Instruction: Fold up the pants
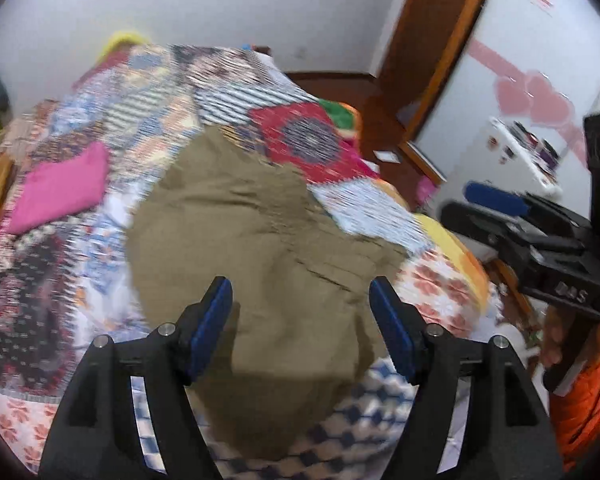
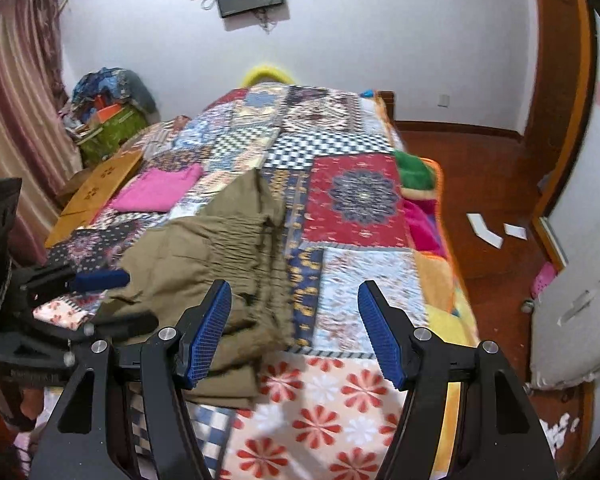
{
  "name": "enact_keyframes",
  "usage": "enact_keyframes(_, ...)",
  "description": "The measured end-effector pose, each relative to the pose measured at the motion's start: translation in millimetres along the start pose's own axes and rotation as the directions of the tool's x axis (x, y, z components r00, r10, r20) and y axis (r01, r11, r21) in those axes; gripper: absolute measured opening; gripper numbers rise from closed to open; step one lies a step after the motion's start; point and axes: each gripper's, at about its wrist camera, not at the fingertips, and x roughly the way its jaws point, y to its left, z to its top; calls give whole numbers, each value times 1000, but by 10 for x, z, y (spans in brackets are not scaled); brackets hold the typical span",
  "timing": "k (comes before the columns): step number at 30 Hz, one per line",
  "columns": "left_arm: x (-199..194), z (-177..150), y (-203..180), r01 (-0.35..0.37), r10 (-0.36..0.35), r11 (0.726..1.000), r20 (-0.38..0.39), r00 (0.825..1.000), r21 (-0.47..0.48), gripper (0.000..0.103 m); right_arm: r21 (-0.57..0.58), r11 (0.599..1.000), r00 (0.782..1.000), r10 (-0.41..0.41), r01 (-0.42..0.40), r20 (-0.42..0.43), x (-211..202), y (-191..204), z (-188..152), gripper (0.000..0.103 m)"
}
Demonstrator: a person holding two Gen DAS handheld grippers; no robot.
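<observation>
Pants bunched on quilt near pink cloth; both grippers' jaws gape empty

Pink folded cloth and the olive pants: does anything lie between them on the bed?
Only the bare patchwork quilt lies between the pink cloth and the olive pants, seen in the right wrist view.

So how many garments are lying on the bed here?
2: the olive pants piled near the bed's close end, and a folded pink garment further back on the left. More may be hidden.
</observation>
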Motion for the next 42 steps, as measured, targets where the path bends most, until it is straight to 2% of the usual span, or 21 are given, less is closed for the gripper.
enact_keyframes(1,-24,14,114,-35,35,999,14,999,-16,71,-8,1000,1000,13,-13,-3,49,53,12,62)
enact_keyframes(4,-31,38,480,-78,81,993,24,996,-91,70,-28,999,999,41,-42,-19,216,211,32,62)
enact_keyframes(9,205,20,897,-196,194,970,-23,981,-142,61,-70,996,995,53,-59,-84,508,456,-51,62)
enact_keyframes(11,374,-2,1023,-218,212,962,-56,976,-162,61,-96,994,991,40,-52,-129,636,514,-148,62)
enact_keyframes(14,592,-29,1138,-215,203,959,-84,976,-182,61,-146,989,984,-11,-15,-176,744,533,-312,62)
enact_keyframes(19,819,-87,1211,-272,257,948,-109,960,-162,61,-162,986,978,-5,-29,-208,683,449,-407,62)
enact_keyframes(21,794,-89,1282,-256,239,950,-109,965,-182,61,-162,986,975,-5,-32,-220,638,425,-354,62)
enact_keyframes(26,563,-2,1464,-293,284,933,-73,956,-211,61,-176,984,984,-14,-17,-175,478,412,-173,62)
enact_keyframes(28,512,53,1510,-262,254,942,-65,965,-212,61,-178,984,990,-3,-22,-142,463,431,-43,62)
enact_keyframes(32,544,172,1466,-233,226,953,-57,972,-192,61,-203,979,995,0,-20,-98,610,513,260,62)
enact_keyframes(36,740,256,1385,-174,163,970,-79,983,-172,64,-197,980,988,6,-36,-153,1018,540,484,62)
enact_keyframes(39,963,298,1363,-193,177,970,-113,978,-146,64,-213,977,971,-18,-35,-240,1406,529,516,62)
enact_keyframes(42,1102,309,1442,-199,178,967,-137,975,-160,67,-210,977,945,-25,-46,-325,1671,433,436,60)
